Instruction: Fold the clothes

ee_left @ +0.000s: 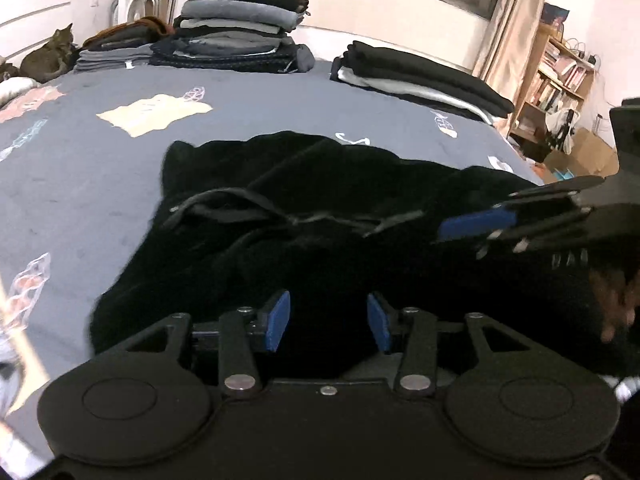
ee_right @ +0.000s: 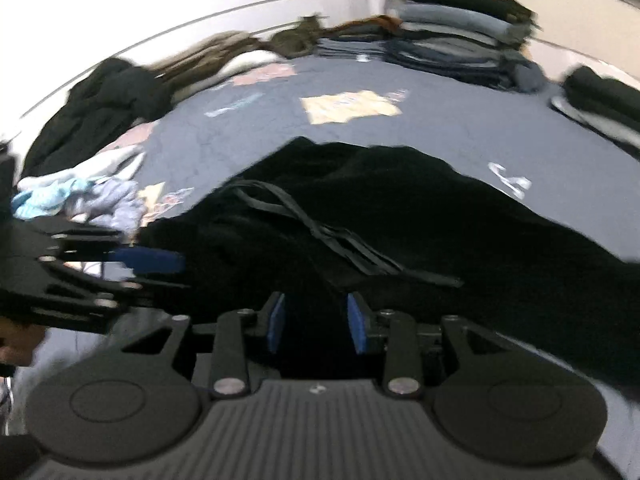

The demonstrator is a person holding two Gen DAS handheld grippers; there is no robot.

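I am holding my left hand-held gripper low over the near edge of a black garment lying rumpled on the bed; its blue pads are standing apart with dark cloth showing between them, though I cannot tell whether they are touching it; my right hand-held gripper is sitting just to its right, also parted over the same garment, its pads not closing on anything that I can make out; the garment's black drawstring is trailing across the fabric straight ahead of both; beyond it, at the far side of the bed, folded clothes are sitting in a tall stack ahead and a lower pile to the right; unfolded clothes are heaping far to the left; a cat is lying beside them.
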